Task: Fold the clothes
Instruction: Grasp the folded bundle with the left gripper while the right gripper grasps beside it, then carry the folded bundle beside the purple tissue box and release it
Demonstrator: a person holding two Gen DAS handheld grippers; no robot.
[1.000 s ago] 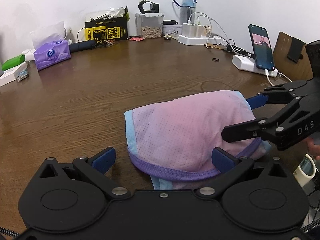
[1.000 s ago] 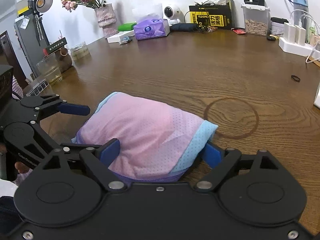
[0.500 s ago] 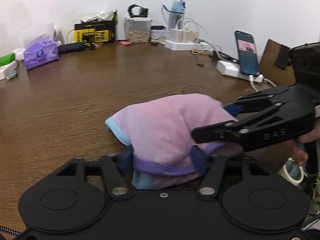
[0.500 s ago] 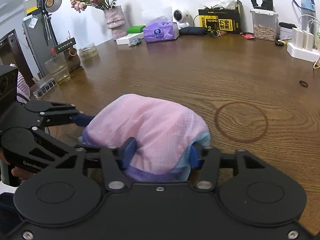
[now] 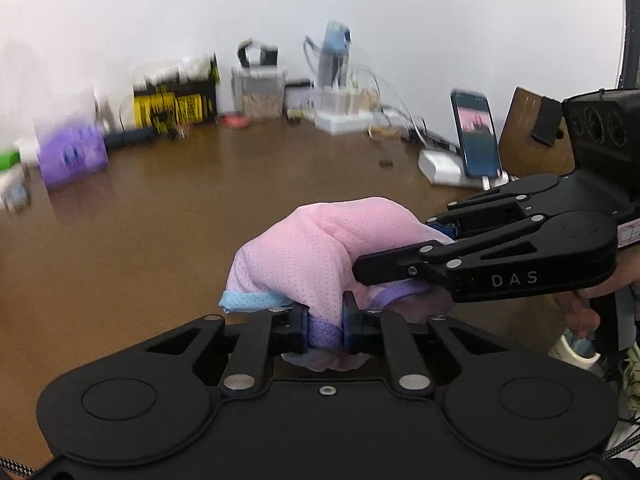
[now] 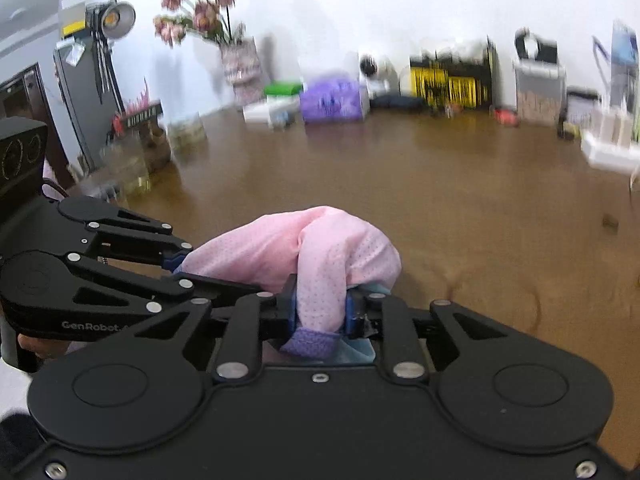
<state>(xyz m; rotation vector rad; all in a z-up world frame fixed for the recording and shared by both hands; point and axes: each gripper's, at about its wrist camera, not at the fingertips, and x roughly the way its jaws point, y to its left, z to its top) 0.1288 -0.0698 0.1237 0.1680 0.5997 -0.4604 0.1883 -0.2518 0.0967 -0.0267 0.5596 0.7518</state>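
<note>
A pink mesh garment (image 5: 304, 252) with a purple waistband and light blue trim is bunched up and lifted off the brown table (image 5: 160, 220). My left gripper (image 5: 325, 330) pinches its near edge at the purple band, its jaws still closing on the cloth. My right gripper (image 6: 320, 316) pinches the other end of the same garment (image 6: 320, 248), jaws also still closing with cloth pressed between the pads. Each gripper shows in the other's view: the right gripper (image 5: 436, 236) at the right, the left gripper (image 6: 180, 264) at the left. The garment's underside is hidden.
Along the far wall stand a purple tissue pack (image 5: 72, 156), a yellow-and-black box (image 5: 176, 104), a clear container (image 5: 260, 96), chargers with cables (image 5: 348, 120) and a phone on a stand (image 5: 476, 136). A flower vase (image 6: 240, 68) and glass jars (image 6: 132, 168) line the left edge.
Both grippers went from wide open around the flat garment to pinched on its two ends. Both have risen, gathering the cloth into a bunch above the table.
</note>
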